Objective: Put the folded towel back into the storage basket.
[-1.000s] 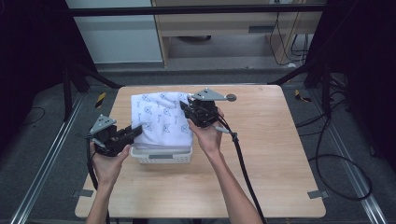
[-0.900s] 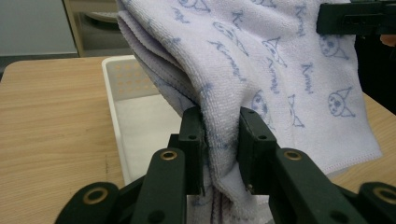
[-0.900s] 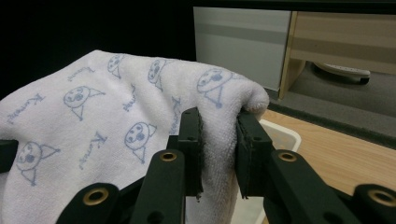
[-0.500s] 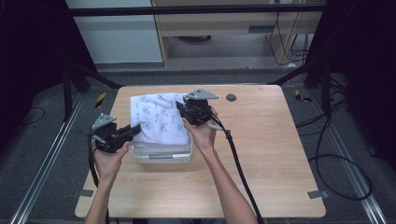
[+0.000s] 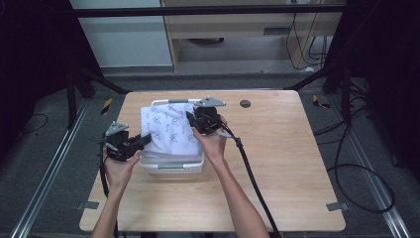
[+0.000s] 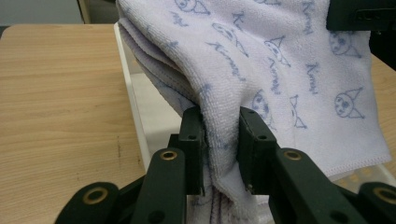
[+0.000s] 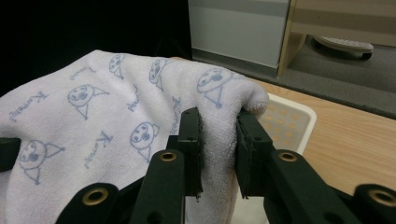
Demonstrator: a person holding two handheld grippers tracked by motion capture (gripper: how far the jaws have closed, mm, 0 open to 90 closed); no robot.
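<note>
A wooden table [image 5: 277, 163] stands square in the middle of the floor, with a dark round grommet hole [image 5: 244, 103] set into it near the far edge, at about one o'clock from the centre. At ten o'clock from the table's centre sits a white plastic basket [image 5: 173, 166], its perforated bottom showing in the right gripper view [image 7: 285, 119]. Over the basket hangs a pale lilac towel [image 5: 168, 131] printed with little blue cartoon faces and script; it is held up off the basket, draped between the two grippers, its lower folds reaching down inside the white rim [image 6: 133, 102].

The person's forearms come in from six o'clock. The right gripper [image 5: 195, 119] holds the towel at its three o'clock edge, over the far half of the basket; its jaws are nearly closed, pinching a thick fold of the cloth [image 7: 219, 135] between them. The left gripper [image 5: 144, 141] meets the towel at its nine o'clock side, at the basket's near-left rim, and its jaws likewise squeeze a bunched ridge of towel [image 6: 222, 130]. A black cable [image 5: 252, 178] trails from the right gripper back toward five o'clock.
</note>
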